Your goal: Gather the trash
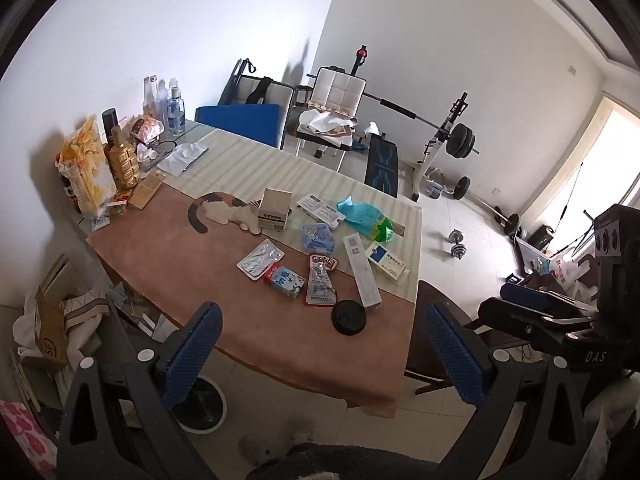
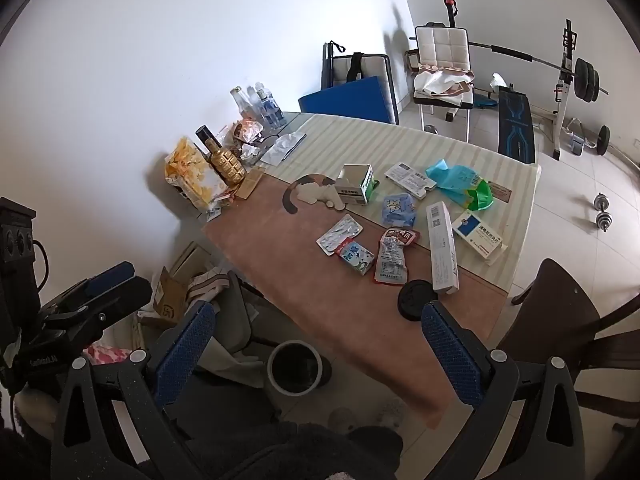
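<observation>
Trash lies spread on the table (image 1: 168, 256): a foil blister pack (image 1: 260, 258), a small blue carton (image 1: 285, 280), a red snack wrapper (image 1: 320, 282), a long white box (image 1: 361, 272), a blue-and-white medicine box (image 1: 387, 264), a blue wrapper (image 1: 318, 237), a teal bag (image 1: 358, 214) and a black round lid (image 1: 349, 317). A white-rimmed bin (image 2: 295, 367) stands on the floor by the table's near edge. My left gripper (image 1: 324, 354) is open and empty, held above the table's near edge. My right gripper (image 2: 318, 354) is open and empty above the bin.
Bottles (image 1: 166, 102), a gold bottle (image 1: 123, 158) and a snack bag (image 1: 86, 168) crowd the table's far left. A dark chair (image 2: 560, 312) stands at the table's right. Cardboard and cloth (image 1: 56, 332) lie on the floor left. Weight bench and barbell (image 1: 440, 136) stand behind.
</observation>
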Demonstrator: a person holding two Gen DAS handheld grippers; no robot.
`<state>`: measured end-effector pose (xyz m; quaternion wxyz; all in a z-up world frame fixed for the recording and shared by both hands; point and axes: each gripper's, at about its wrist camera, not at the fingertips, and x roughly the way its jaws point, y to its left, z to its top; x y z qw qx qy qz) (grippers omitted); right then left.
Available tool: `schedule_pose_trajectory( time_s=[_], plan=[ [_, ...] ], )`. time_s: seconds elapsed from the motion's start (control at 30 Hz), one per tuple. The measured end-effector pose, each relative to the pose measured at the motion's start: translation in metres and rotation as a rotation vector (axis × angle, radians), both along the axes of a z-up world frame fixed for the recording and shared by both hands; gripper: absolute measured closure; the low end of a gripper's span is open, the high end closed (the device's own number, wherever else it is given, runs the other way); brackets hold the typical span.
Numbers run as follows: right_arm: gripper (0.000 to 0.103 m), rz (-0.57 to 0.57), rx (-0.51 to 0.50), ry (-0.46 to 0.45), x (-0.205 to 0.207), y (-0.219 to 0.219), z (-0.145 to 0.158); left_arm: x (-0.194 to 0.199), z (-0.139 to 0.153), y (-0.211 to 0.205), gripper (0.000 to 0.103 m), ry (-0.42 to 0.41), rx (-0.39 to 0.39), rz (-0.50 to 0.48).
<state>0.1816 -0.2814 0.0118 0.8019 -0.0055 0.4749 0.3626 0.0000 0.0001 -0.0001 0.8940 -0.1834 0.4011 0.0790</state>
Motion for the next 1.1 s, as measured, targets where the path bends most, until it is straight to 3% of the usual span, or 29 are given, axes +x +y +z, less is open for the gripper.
schedule_pose_trajectory(
  time_s=[1.1],
  plan=[
    [0.0,0.008,0.009,0.001,-0.004,0.002,0.005,0.003,-0.005,-0.007,0.0,-0.009,-0.017,-0.001]
  ],
)
